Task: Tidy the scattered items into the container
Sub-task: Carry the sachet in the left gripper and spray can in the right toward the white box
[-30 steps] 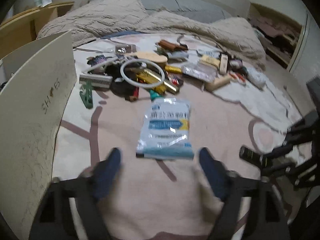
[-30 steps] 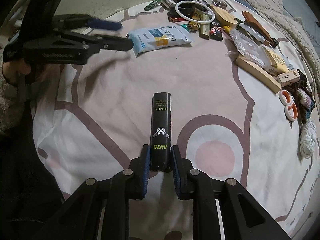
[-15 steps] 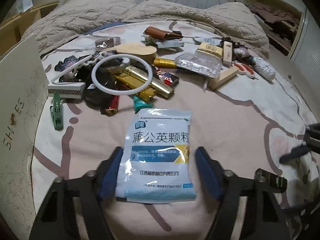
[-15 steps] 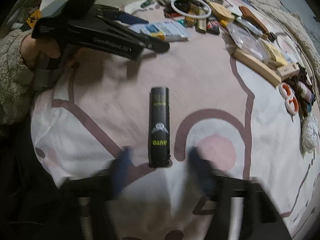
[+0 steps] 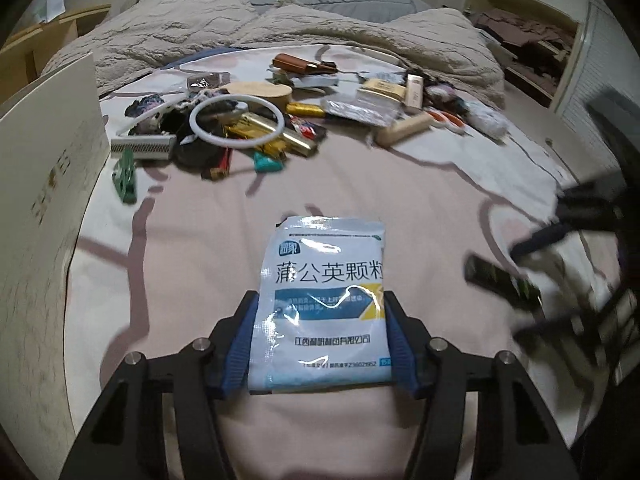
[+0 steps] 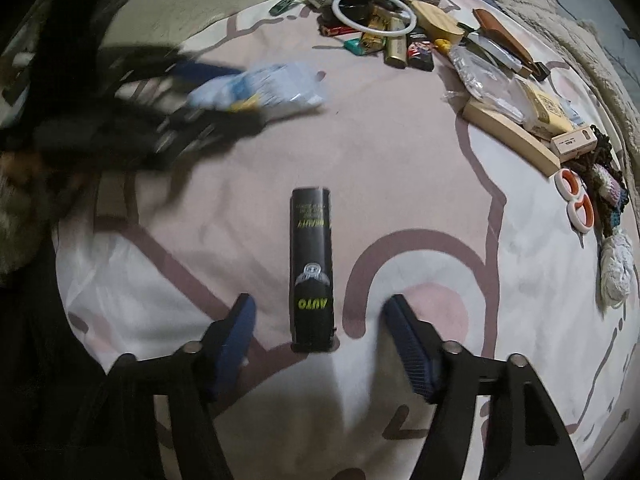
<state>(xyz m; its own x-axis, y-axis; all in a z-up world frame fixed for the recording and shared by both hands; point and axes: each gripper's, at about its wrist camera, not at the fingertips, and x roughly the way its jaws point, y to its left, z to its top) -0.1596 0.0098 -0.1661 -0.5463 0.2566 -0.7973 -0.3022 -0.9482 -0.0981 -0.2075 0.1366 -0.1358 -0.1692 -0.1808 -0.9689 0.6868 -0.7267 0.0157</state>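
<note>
Your left gripper (image 5: 320, 344) is pinching the white and blue packet (image 5: 322, 300) by its two long sides, and the packet's long way is pointing straight out ahead of the jaws. In the right wrist view the packet looks blurry and seems to be lifting off the bed (image 5: 420, 200), though you cannot be sure. The white shoe box (image 5: 44, 216) is standing at the bed's left edge, right beside this hand, so your left hand is the nearer one to it. Your right gripper (image 6: 320, 328) is spreading its jaws wide, holding nothing. The black tube (image 6: 312, 268) is lying flat on the bed between those jaws, its near end level with the tips and its long way pointing straight out from them. The jaws are sitting on each side of the tube, not touching it. The pile of small things (image 5: 240, 128) is waiting near the bed's far edge.
</note>
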